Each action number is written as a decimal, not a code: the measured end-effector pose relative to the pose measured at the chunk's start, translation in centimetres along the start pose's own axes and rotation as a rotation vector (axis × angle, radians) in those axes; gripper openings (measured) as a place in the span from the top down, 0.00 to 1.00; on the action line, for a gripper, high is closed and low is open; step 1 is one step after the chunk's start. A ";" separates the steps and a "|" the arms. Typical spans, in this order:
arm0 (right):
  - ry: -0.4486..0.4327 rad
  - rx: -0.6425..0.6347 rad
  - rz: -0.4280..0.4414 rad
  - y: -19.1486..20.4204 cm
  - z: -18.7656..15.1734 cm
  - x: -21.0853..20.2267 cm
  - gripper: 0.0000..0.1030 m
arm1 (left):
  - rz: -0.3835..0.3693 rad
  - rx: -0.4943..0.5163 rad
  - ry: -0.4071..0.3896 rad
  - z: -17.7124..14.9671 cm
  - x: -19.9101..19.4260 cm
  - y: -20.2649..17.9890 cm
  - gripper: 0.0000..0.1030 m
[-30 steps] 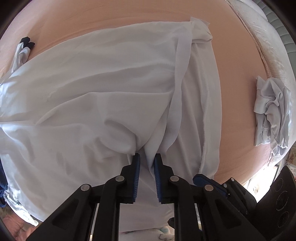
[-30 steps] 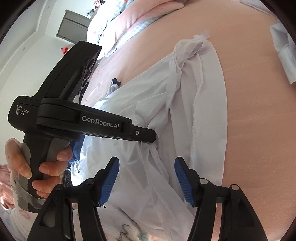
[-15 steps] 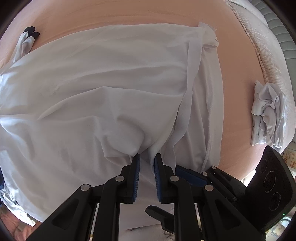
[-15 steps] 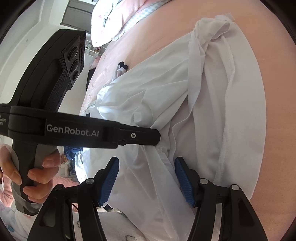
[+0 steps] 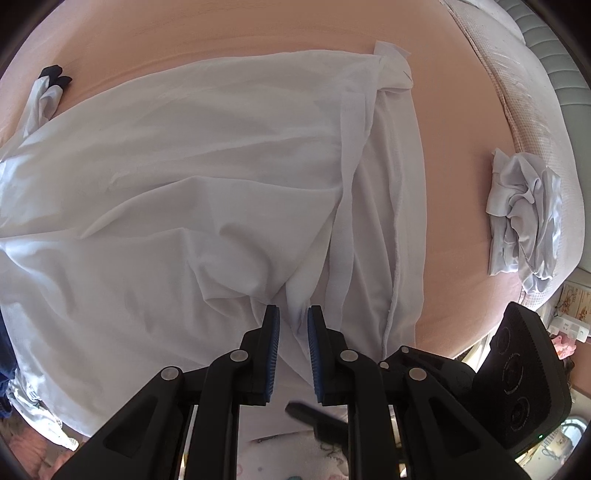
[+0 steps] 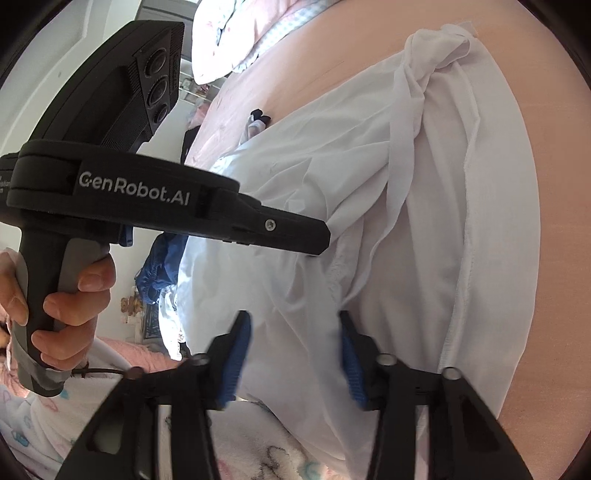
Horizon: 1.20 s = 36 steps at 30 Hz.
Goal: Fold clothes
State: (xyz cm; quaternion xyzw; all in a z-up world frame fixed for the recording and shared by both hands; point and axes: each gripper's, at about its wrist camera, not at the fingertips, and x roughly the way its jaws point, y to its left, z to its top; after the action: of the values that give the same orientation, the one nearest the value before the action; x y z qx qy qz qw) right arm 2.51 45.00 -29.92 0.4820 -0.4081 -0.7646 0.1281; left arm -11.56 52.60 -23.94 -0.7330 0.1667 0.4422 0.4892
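A large white garment [image 5: 184, 184] lies spread and wrinkled on the pink bed sheet [image 5: 258, 29]. My left gripper [image 5: 293, 314] is shut on a pinched fold at the garment's near edge, with cloth bunched up between its blue pads. In the right wrist view the same gripper [image 6: 319, 242] comes in from the left, held by a person's hand [image 6: 74, 295]. Just beside it, my right gripper [image 6: 293, 321] straddles the white garment [image 6: 369, 166]. Its jaws are closing with cloth between them, and the blurred pads still stand apart from the fabric.
A crumpled white cloth [image 5: 524, 221] sits at the right side of the bed by a quilted cover [image 5: 517, 74]. A small white item with dark tips [image 5: 48, 88] lies at the far left. Blue fabric [image 6: 162, 266] hangs off the bed's edge.
The right gripper's jaws have drawn closer together around the garment's edge. The left gripper keeps its pinch on the fold, and both views have shifted slightly over the cloth.
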 end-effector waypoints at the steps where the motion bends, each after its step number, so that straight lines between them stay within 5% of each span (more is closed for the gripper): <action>1: -0.002 0.019 -0.007 -0.4 -0.1 -0.3 0.82 | -0.006 0.003 0.013 0.2 0.2 -0.3 0.87; 6: -0.026 0.053 -0.013 -1.5 -0.2 0.1 0.90 | -0.012 -0.017 0.059 1.2 1.5 -1.2 0.84; 11: -0.061 0.055 0.051 -1.0 0.0 -0.1 0.90 | -0.008 -0.025 0.105 2.5 3.1 -2.0 0.57; 17: -0.073 -0.011 -0.010 0.7 0.5 -0.9 0.90 | -0.029 -0.016 0.070 3.0 3.8 -3.3 0.57; 19: -0.079 -0.022 -0.022 1.1 0.6 -1.2 0.90 | -0.023 -0.010 0.042 3.0 3.9 -3.7 0.58; 25: -0.100 -0.043 -0.106 2.0 1.0 -1.9 0.90 | -0.001 0.017 -0.051 2.6 3.8 -4.8 0.86; 28: -0.105 -0.062 -0.175 2.6 1.2 -2.1 0.90 | -0.009 0.016 -0.091 2.4 3.7 -4.9 0.89; 36: -0.099 -0.253 -0.535 6.8 1.0 -1.4 0.87 | -0.059 0.014 -0.135 2.7 4.2 -5.6 0.89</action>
State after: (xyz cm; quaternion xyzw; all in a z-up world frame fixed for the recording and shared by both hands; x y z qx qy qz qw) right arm 1.01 42.04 -23.73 0.5149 -0.1741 -0.8385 -0.0388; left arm -6.78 58.36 -24.57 -0.7027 0.1147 0.4750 0.5171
